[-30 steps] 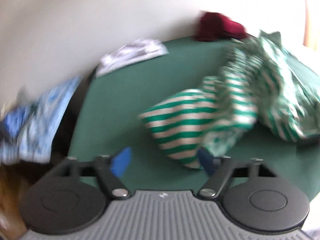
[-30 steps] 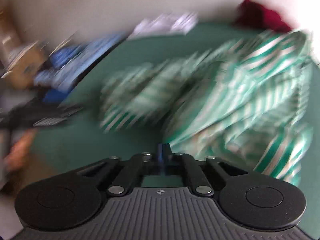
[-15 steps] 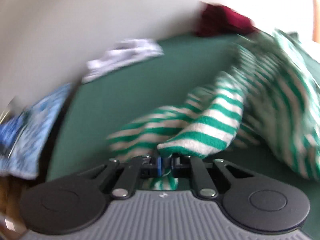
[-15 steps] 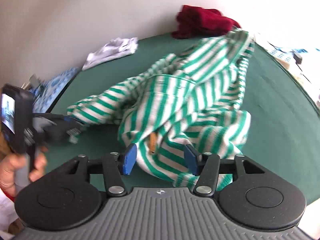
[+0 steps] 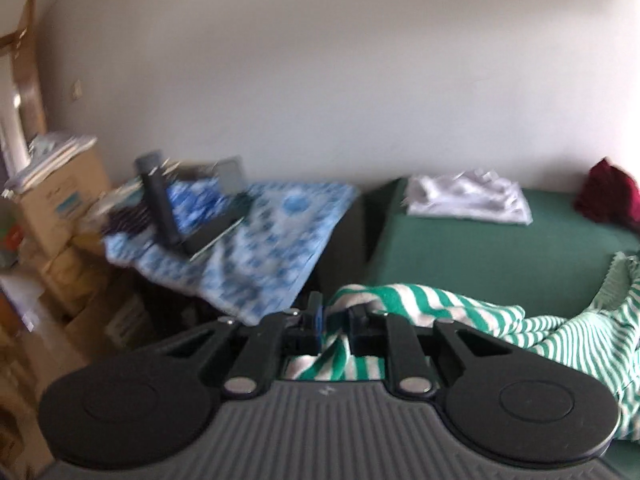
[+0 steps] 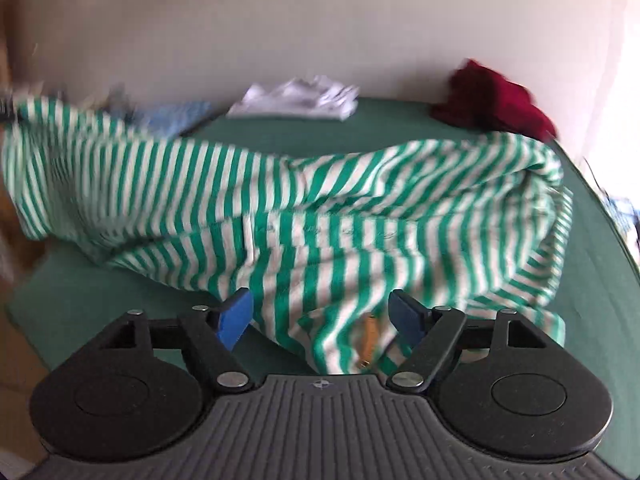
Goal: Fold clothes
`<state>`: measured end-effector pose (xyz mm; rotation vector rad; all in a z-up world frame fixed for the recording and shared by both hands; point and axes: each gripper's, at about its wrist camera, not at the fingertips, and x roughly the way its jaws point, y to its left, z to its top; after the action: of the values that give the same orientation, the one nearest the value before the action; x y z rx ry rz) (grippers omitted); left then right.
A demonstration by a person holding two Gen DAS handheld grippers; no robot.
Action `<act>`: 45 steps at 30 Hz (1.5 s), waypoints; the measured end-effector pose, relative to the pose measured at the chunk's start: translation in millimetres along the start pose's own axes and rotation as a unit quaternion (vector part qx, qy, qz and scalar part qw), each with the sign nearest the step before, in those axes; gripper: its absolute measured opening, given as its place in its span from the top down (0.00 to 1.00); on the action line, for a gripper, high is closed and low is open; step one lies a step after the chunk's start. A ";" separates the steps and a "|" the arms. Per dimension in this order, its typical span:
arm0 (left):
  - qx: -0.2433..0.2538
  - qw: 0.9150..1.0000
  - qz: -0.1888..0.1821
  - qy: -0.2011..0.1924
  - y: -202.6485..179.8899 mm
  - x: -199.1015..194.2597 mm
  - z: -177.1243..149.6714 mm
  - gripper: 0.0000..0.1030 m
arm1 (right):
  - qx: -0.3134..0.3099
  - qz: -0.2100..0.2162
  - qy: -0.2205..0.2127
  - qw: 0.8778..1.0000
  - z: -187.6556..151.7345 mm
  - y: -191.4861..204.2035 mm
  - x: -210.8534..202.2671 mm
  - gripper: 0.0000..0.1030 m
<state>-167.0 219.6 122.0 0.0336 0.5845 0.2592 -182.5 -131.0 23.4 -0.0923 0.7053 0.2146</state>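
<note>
Clearly we are dealing with a soft, limp garment: the green-and-white striped top [image 6: 304, 216] sags and bunches wherever nothing holds it, and it looks light but fairly thick, so we judge it will drape instead of keeping a crease. It lies across the green table [image 6: 400, 120], one end lifted off to our left. Our left gripper [image 5: 334, 320] is clenched on a bunched piece of that striped cloth, which spills out between and below the jaws. Our right gripper [image 6: 322, 316] is released, its blue pads [image 6: 234, 318] spread wide just above a hem-like edge, where a small tan tag [image 6: 369, 338] hangs. That edge seems the sensible place to pinch, since a grasp in the middle of the fabric would only gather folds.

Around us, a white folded garment [image 5: 468, 198] and a dark red garment [image 6: 492, 100] sit at the far side of the table near the wall, well apart from our work. To the left, off the table, a blue patterned cloth [image 5: 256, 236] covers a lower surface with a dark upright device [image 5: 158, 200] on it, and cardboard boxes [image 5: 52, 200] stand beyond. Nothing lies directly between the right gripper and the cloth; the risk is dragging the top toward the table's left edge.
</note>
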 end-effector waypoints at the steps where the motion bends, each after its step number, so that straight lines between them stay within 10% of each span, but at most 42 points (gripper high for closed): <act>1: 0.002 1.000 0.005 0.008 4.2 1.7 -3.3 0.78 | -0.019 -0.005 0.008 1.000 -1.3 4.7 8.6 0.25; 4: 0.011 0.999 0.020 0.038 14.0 9.9 -12.5 0.68 | -0.033 -0.032 0.026 0.999 -8.7 7.4 28.3 0.36; 5: 0.013 0.998 0.027 0.054 15.2 16.4 -14.7 0.67 | -0.020 -0.031 0.038 0.999 -10.4 3.7 32.6 0.63; 8: 0.031 0.996 0.063 0.060 17.7 20.6 -19.8 0.52 | 0.041 -0.011 0.044 0.998 -8.4 -13.3 26.2 0.90; 12: 0.086 0.986 0.142 0.013 16.2 20.8 -14.5 0.37 | 0.081 0.009 0.031 0.996 -2.7 -26.9 1.0 0.93; 18: 0.113 0.993 -0.034 0.002 -25.9 10.3 -14.1 0.17 | 0.071 -0.021 0.048 0.996 -17.1 -26.5 -29.5 1.00; 21: 0.176 0.976 -0.126 0.016 -78.9 10.2 -39.0 0.16 | 0.079 -0.081 0.068 0.991 -31.8 -27.5 -33.1 0.94; 25: 0.252 0.948 -0.190 0.043 -136.3 13.9 -81.8 0.11 | 0.168 -0.157 0.056 0.972 -47.6 -48.1 -47.1 0.34; 30: 0.264 0.947 -0.169 0.076 -155.6 39.2 -109.3 0.10 | 0.229 -0.197 0.039 0.953 -56.0 -64.5 -49.3 0.24; 35: 0.208 0.956 -0.173 0.114 -142.7 44.8 -106.1 0.36 | 0.265 -0.191 0.041 0.944 -61.3 -78.7 -23.6 0.37; 37: 0.194 0.964 -0.137 0.122 -140.2 43.5 -107.6 0.79 | 0.284 -0.183 0.037 0.941 -56.9 -87.8 -23.1 0.70; 45: 0.103 0.982 -0.062 0.146 -112.3 25.8 -110.8 0.81 | 0.360 -0.055 -0.091 0.927 -40.8 -145.0 -112.7 0.87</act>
<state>-181.1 112.9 3.9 0.1615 0.9018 0.0815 -259.0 -297.1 67.5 0.5861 0.5550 -0.1519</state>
